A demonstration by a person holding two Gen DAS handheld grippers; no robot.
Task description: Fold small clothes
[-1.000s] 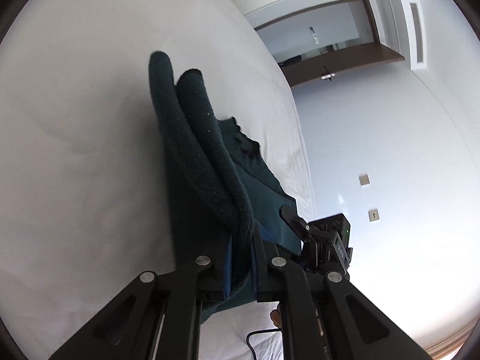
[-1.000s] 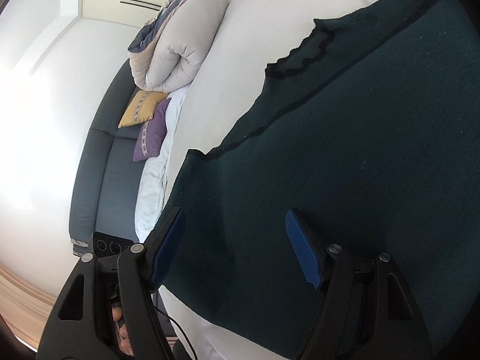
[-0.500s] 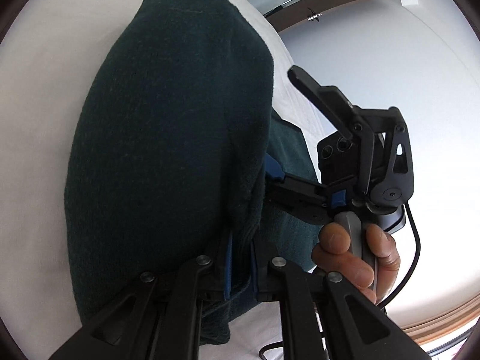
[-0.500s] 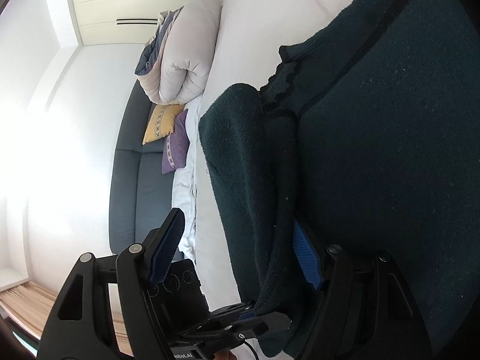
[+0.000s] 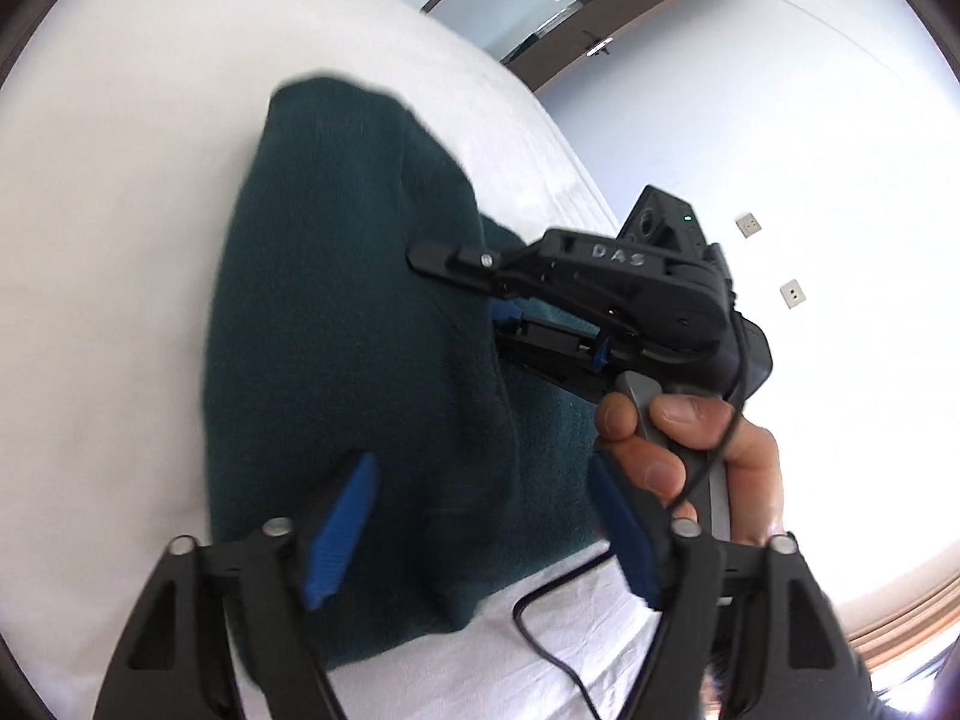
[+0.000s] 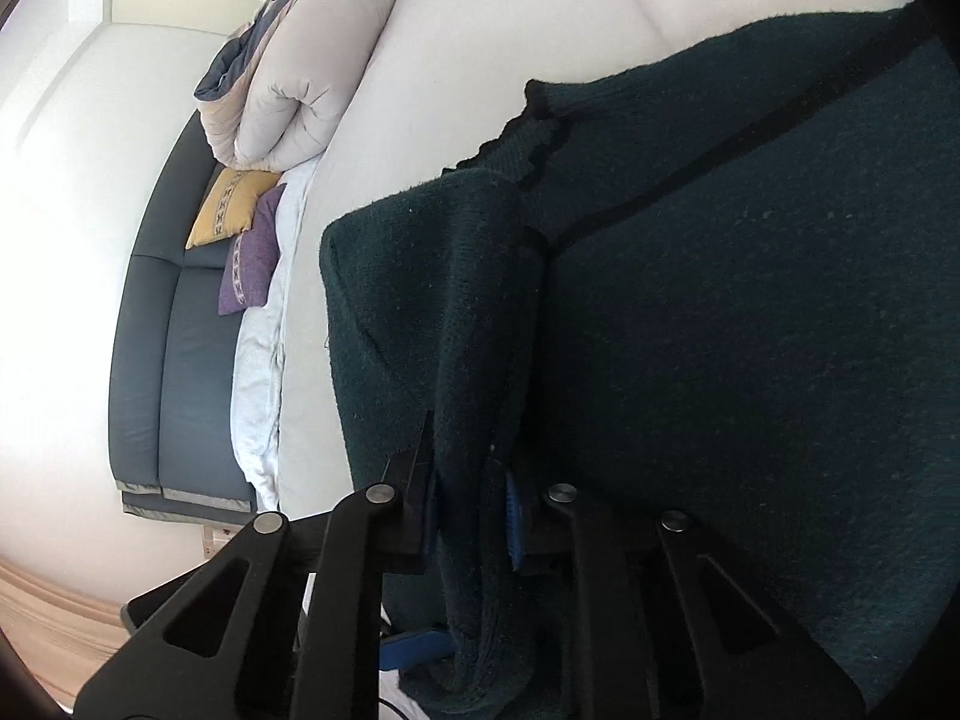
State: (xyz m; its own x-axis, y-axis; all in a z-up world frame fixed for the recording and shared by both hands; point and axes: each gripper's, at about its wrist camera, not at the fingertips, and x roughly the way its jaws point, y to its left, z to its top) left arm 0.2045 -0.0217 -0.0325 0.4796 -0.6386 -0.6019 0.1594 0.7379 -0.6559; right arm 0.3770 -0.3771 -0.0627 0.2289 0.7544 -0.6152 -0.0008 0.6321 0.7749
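On the bed (image 5: 120,252), the right hand-held gripper (image 6: 474,510) is clamping the soft, floppy sweater's (image 5: 360,330) folded near edge while the left hand-held gripper (image 5: 480,522), jaws just opened, is standing released.

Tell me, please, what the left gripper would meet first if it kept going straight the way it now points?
Most likely the dark green sweater: its folded part lies right ahead of the open left gripper, on the white bed. Depth is hard to judge in this view.

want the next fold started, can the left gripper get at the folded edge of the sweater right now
Probably yes. The left gripper is open right over the sweater, nothing between them. The right gripper, shut on the fold, sits close beside it.
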